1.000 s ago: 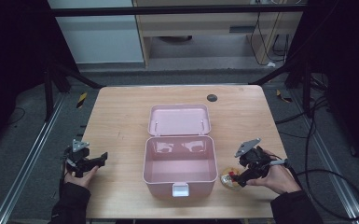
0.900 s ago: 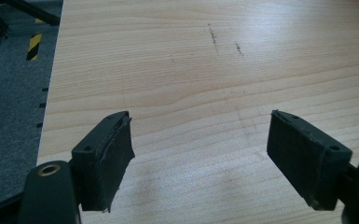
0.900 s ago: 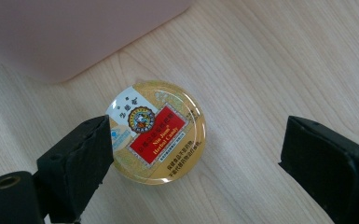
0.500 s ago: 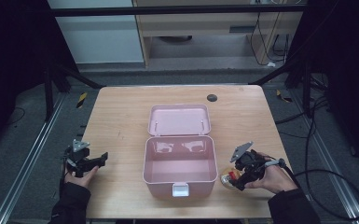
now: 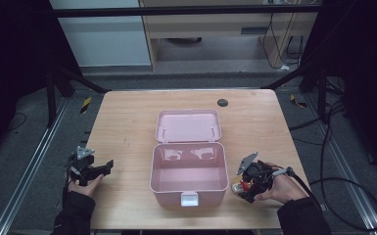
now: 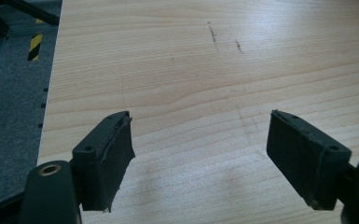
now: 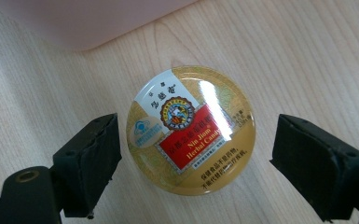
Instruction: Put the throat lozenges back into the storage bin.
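Right gripper view: right gripper (image 7: 193, 158) was wide open, holding nothing, jaws set either side of the round candy tin (image 7: 191, 128) with clearance on both. Tin lay flat on the table (image 7: 307, 56), centred in the gap, round, so no long axis. Pink box (image 5: 188, 169) sat just beyond it. Left gripper (image 6: 198, 154) open over bare wood, well apart.
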Available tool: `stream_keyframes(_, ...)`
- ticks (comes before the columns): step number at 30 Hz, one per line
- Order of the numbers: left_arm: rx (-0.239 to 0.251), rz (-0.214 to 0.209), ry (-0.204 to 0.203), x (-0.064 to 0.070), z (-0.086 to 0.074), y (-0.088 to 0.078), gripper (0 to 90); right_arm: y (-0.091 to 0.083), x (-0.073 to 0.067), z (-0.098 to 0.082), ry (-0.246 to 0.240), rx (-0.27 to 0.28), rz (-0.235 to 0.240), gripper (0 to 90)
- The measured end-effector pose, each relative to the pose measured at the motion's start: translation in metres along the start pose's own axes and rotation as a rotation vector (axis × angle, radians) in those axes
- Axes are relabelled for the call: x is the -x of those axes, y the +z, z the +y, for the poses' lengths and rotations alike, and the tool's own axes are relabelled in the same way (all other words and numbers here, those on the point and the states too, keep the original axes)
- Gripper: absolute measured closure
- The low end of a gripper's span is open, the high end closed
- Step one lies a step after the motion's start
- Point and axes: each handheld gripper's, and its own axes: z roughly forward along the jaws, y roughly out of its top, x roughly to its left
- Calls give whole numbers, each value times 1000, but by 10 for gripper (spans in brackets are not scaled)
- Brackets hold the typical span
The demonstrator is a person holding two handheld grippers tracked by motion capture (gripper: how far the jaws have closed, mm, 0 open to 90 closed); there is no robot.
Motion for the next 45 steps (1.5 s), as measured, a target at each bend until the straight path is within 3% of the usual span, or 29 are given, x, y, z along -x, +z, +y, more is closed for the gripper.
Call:
stream_keyframes(10,0,1,1,0,0,0,216,11,-1,2,-33,-43,13,163)
stream_keyframes(28,1,4,0,-1,0,0,221,22,-1,5,-22,-89,17,197)
stream_keyframes(42,-1,5,2,-1,0,0,224,20,-1,6,-2,-86,16,207)
stream_keyframes(45,0,5,1,-1,0,0,225,14,0,5,11,-53,14,207)
